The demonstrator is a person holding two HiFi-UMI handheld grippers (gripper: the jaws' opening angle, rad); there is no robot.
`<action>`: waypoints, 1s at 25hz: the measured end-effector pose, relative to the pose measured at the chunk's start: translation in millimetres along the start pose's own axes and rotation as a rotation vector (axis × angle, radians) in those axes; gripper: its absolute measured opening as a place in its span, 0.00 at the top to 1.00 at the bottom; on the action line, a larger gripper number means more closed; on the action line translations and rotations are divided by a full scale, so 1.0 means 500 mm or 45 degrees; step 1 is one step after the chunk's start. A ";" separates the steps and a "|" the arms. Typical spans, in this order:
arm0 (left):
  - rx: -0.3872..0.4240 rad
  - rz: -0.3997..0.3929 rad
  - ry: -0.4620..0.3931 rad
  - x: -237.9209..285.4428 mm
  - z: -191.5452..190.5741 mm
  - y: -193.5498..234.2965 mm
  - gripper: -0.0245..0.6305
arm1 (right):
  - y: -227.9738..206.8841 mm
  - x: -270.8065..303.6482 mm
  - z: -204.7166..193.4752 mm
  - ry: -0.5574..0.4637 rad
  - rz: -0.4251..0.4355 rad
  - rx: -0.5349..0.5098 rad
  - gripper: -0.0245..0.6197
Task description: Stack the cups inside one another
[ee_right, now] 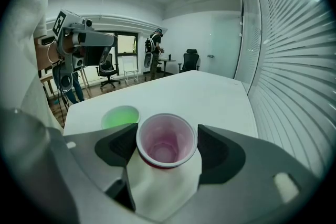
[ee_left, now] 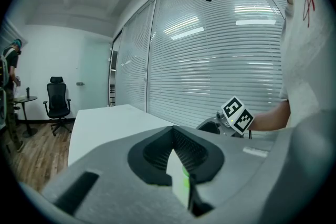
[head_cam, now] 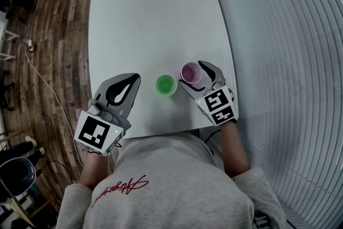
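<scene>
1. Red plastic cup with a pale pink inside (head_cam: 191, 72), that's the one to watch from the head view. It stands upright at the tip of the right gripper (head_cam: 194, 75), near the right edge of the long white table (head_cam: 150, 19). A translucent green plastic cup (head_cam: 166, 85) stands just beside it, not touching. Nothing is nested yet, so I'd say the whole stack is left to do. The left gripper (head_cam: 134, 80) sits well apart from both cups.

2. Over to the left gripper view, where the jaws are pressed together with nothing between them, which the head view only hints at. The right gripper's marker cube shows across the table. Both cups are hidden behind the gripper's own body.

3. Now the right gripper view, and here's the detail the others miss. The jaws hug both sides of the red plastic cup (ee_right: 167, 140), so it reads as a grip to me. Both cups look empty, and the green plastic cup (ee_right: 121, 117) waits just past the left jaw.
</scene>
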State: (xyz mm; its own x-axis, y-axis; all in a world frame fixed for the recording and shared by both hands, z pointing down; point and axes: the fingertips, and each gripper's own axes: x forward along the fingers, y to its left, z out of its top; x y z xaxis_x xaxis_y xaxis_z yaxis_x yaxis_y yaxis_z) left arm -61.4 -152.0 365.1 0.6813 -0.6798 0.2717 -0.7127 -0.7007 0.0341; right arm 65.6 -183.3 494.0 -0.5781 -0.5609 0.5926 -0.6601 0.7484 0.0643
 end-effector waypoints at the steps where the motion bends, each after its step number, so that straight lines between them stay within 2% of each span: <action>1: 0.002 0.002 0.026 -0.005 -0.007 0.000 0.97 | 0.004 0.000 0.000 0.003 0.000 -0.007 0.41; 6: -0.013 0.013 0.064 -0.015 -0.019 -0.010 0.97 | 0.013 -0.003 -0.004 0.001 -0.004 -0.029 0.41; 25: -0.007 0.056 0.009 -0.037 -0.019 -0.004 0.97 | 0.020 0.007 -0.001 -0.032 -0.005 -0.010 0.41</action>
State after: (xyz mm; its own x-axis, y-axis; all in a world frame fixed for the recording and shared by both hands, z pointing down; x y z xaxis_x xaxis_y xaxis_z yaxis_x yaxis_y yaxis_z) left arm -74.2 -136.1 369.2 0.6478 -0.7085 0.2798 -0.7431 -0.6686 0.0275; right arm 57.1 -178.0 497.0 -0.5876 -0.5722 0.5721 -0.6586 0.7490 0.0727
